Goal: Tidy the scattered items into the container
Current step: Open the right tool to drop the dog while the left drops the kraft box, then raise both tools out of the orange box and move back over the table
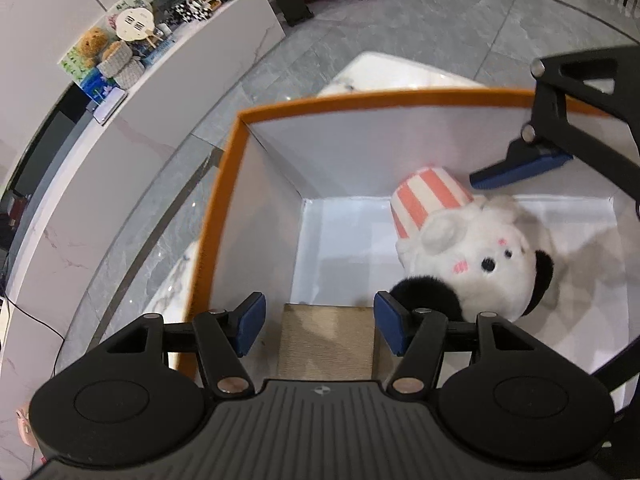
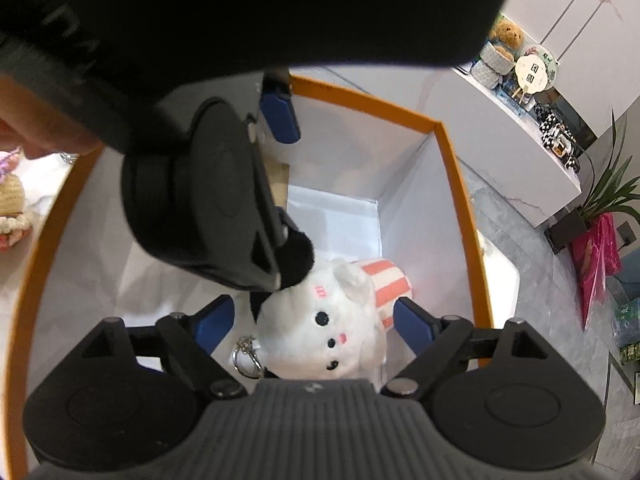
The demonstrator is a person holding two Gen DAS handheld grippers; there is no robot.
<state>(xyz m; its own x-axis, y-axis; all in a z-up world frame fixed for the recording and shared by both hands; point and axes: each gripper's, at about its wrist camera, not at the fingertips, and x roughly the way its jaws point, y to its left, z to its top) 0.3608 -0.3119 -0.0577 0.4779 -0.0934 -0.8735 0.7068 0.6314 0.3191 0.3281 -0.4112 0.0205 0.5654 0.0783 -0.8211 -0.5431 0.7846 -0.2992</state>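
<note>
1. Right gripper (image 2: 312,322), bottom of right view: jaws apart, blue pads either side of the plush toy (image 2: 320,328) w/o pressing it.
2. Toy lies on the floor of the box (image 1: 224,184), white inside, orange rim; striped pink-white cup part toward the far wall, key ring (image 2: 246,358) at its lower left.
3. Left gripper (image 1: 320,326), bottom centre of left view: jaws apart, nothing clamped; a tan block (image 1: 326,340) lies below, btwn the pads.
4. Beyond the box: grey tile floor (image 1: 400,12), white cabinet (image 1: 120,152) upper left.
</note>
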